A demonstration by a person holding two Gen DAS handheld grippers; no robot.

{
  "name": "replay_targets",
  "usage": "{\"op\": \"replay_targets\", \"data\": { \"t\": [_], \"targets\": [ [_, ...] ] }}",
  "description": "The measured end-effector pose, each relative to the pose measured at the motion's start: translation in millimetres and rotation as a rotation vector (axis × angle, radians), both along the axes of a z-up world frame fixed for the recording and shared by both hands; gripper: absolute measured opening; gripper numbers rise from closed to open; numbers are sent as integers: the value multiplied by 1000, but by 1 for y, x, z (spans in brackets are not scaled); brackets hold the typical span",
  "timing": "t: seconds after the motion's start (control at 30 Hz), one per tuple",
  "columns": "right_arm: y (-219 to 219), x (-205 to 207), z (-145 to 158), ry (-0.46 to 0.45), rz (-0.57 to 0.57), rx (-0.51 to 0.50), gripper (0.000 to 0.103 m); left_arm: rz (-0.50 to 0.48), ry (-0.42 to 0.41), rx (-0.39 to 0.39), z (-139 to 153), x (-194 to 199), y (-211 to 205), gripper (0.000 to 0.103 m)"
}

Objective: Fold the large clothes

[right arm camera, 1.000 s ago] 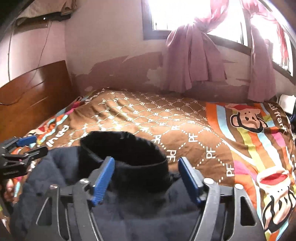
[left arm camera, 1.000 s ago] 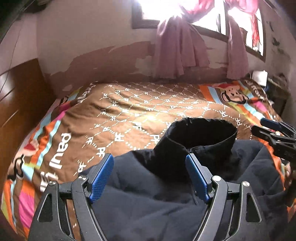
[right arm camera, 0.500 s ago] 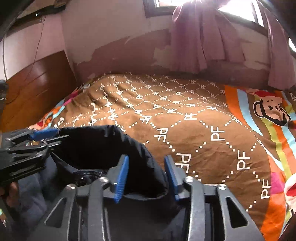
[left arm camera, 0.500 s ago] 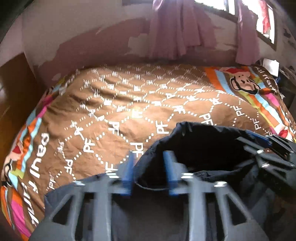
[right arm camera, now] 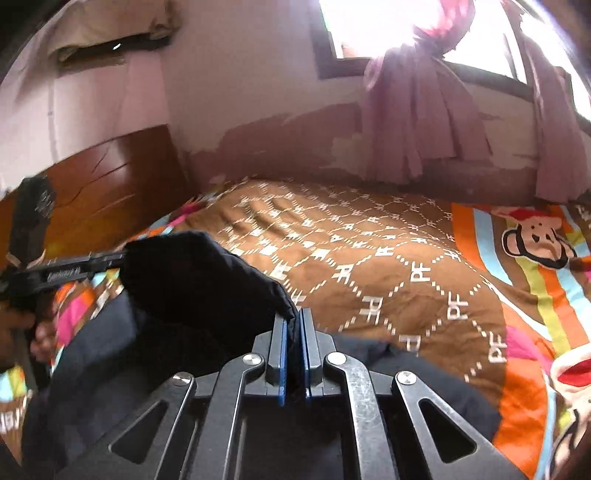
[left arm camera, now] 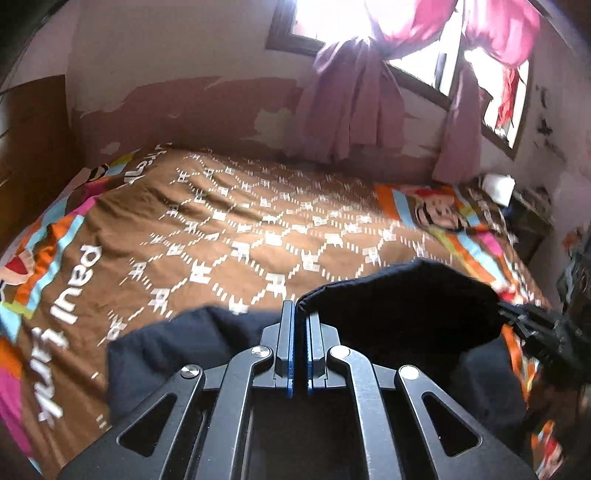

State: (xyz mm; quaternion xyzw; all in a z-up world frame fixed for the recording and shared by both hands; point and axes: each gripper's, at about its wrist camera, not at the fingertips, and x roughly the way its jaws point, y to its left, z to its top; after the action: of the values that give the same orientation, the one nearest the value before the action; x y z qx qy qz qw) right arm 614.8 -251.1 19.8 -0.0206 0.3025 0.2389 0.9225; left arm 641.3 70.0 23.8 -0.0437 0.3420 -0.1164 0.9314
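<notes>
Jacket (left arm camera: 399, 306), dark navy and padded, lies along the bottom of both frames on the bed's brown bedspread (left arm camera: 229, 229), which carries a white "PF" lattice and striped monkey borders.

In the left wrist view, the left gripper (left arm camera: 300, 314) sits at bottom centre with its 2 blue-padded fingers (left arm camera: 287, 332) drawn narrow, pinching the left end of the jacket's raised collar edge. From that pinch the collar arches as a dark band toward the right of the frame, where the right gripper (left arm camera: 517, 319) grips its other end at the right edge. More jacket fabric spreads below and to the left of the fingers, resting on the bedspread.

In the right wrist view, the right gripper (right arm camera: 296, 317) is at bottom centre, its fingers (right arm camera: 280, 343) likewise nearly together with a fold of dark fabric clamped between the pads. The collar (right arm camera: 199, 273) rises from that pinch up and left to the left gripper (right arm camera: 118, 255), whose fingers meet it at the left middle of the frame. A hand (right arm camera: 33, 332) holds that gripper at the left edge. The jacket's body (right arm camera: 122, 369) sags beneath the stretched collar, lower left.

Purple curtains (right arm camera: 417, 122) hang under a bright window (right arm camera: 369, 22) at the top, and a wooden headboard (right arm camera: 110, 188) stands at the left.
</notes>
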Motion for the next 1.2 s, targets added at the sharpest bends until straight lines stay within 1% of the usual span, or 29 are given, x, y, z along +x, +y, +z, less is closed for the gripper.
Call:
{"op": "replay_targets", "data": {
  "t": [0.03,0.07,0.13,0.17,0.23,0.3,0.37,0.43,0.47,0.53,0.57,0.63,0.67,0.7,0.73,0.77,0.83,0.9,0.93,1.0,1.07,1.1,1.17,1.2],
  "targets": [
    [2,-12,0,10,21,-21,6,-7,17,25,-2,-8,2,3],
    [7,-25,-2,25,44,-69,6,-16,35,44,-5,-16,3,3],
    [15,-39,-10,50,66,-135,6,-32,75,82,-13,-31,3,3],
    [18,-44,-15,73,66,-149,6,-38,102,110,-20,-38,0,3],
    [21,-48,-28,114,64,-168,6,-34,151,149,-36,-45,-7,3],
    [27,-49,-51,153,55,-215,6,-23,204,171,-55,-50,-14,3],
    [26,-46,-72,193,43,-225,6,-14,253,227,-78,-49,-26,3],
    [22,-47,-83,209,34,-224,6,-1,252,274,-93,-48,-35,3],
    [21,-48,-85,198,32,-216,6,8,248,285,-98,-47,-38,3],
    [17,-49,-79,185,32,-186,6,18,231,283,-100,-48,-42,3],
    [14,-51,-74,181,38,-163,10,18,227,285,-100,-50,-42,3],
    [7,-56,-62,171,50,-122,12,8,211,283,-98,-53,-41,3],
    [2,-59,-52,166,60,-90,19,-2,197,286,-96,-55,-39,3],
    [-2,-60,-45,157,72,-60,23,-13,184,287,-93,-58,-38,3],
    [-6,-62,-33,132,82,-21,32,-27,174,281,-92,-60,-37,3],
    [-6,-61,-25,112,84,-3,37,-36,169,276,-91,-62,-36,3],
    [1,-55,-11,86,86,31,38,-45,163,273,-90,-61,-34,3],
    [11,-40,-8,94,70,59,38,-46,163,267,-89,-61,-33,3],
    [15,-31,-10,108,70,62,37,-48,161,261,-88,-61,-32,3],
    [32,-8,-29,184,61,34,36,-63,149,241,-84,-63,-31,3],
    [41,6,-54,271,63,-1,18,-78,130,229,-76,-67,-29,7],
    [43,10,-67,303,60,-14,15,-94,121,223,-72,-71,-28,7],
    [42,10,-90,343,55,-37,14,-132,114,209,-66,-76,-25,8],
    [40,9,-98,357,59,-35,14,-146,112,191,-62,-79,-24,8]
  ]
}}
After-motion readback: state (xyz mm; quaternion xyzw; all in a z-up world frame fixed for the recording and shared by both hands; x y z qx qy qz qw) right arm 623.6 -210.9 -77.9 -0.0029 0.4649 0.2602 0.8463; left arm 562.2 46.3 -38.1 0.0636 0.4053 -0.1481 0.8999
